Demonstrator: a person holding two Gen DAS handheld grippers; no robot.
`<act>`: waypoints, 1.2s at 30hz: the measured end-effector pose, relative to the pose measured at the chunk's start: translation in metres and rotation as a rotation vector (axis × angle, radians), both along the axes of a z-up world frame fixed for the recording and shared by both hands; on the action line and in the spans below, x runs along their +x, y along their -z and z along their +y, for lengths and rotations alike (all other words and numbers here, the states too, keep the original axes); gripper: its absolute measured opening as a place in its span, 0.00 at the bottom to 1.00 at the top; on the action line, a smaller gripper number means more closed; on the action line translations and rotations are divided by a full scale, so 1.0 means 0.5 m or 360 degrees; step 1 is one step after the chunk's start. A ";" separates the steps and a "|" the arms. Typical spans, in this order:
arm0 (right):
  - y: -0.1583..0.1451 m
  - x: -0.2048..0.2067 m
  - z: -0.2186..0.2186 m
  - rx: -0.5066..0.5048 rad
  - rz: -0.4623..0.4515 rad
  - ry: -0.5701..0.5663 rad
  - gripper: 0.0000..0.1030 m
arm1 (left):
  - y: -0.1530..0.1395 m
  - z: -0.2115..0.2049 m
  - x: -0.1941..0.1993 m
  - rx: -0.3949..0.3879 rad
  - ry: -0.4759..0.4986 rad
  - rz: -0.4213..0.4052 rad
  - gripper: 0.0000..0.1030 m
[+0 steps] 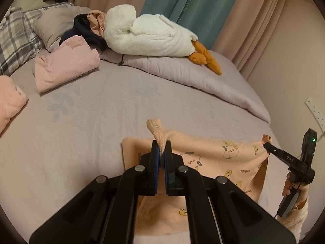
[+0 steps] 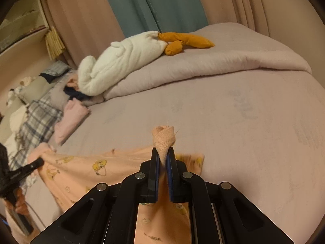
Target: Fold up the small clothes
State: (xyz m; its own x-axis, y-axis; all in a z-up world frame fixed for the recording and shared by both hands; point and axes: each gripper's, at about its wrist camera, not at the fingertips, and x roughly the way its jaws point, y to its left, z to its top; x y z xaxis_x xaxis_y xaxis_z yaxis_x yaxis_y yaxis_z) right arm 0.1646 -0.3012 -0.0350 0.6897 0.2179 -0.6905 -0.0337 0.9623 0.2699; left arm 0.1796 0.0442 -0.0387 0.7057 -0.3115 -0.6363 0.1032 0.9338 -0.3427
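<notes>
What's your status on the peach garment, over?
Left gripper and right gripper both shut on peach garment, stretched between them above bed. Nothing obstructing.

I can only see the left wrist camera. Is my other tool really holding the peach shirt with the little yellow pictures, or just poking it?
Observer: It is holding it. In the right wrist view the right tool is shut on the peach garment, and a ribbed cuff sticks up from between its pads.
Child: Is there something past the pillows that I can't see?
Observer: Yes. A pale shelf stands beside the bed, and a yellow fringe hangs next to it.
</notes>
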 end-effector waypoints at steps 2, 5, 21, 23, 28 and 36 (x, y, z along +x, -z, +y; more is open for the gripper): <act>0.020 0.027 0.008 -0.0032 0.0029 0.0000 0.09 | 0.017 -0.005 0.029 0.0025 -0.0013 0.0031 0.04; 0.051 0.059 0.019 -0.0093 0.0096 -0.0003 0.09 | 0.052 -0.011 0.067 0.0070 -0.0037 0.0102 0.04; 0.167 0.135 0.023 -0.0186 0.0332 0.0077 0.09 | 0.180 -0.005 0.144 0.0190 -0.0094 0.0362 0.10; 0.161 0.128 0.022 -0.0175 0.0329 0.0078 0.12 | 0.177 -0.003 0.140 0.0200 -0.0102 0.0367 0.15; 0.116 0.095 0.009 -0.0216 0.0253 0.0147 0.55 | 0.148 0.017 0.101 0.0210 -0.0152 0.0354 0.53; 0.050 -0.025 -0.052 0.0035 0.0223 0.0251 0.75 | 0.113 0.050 0.004 0.0135 -0.0167 0.0384 0.81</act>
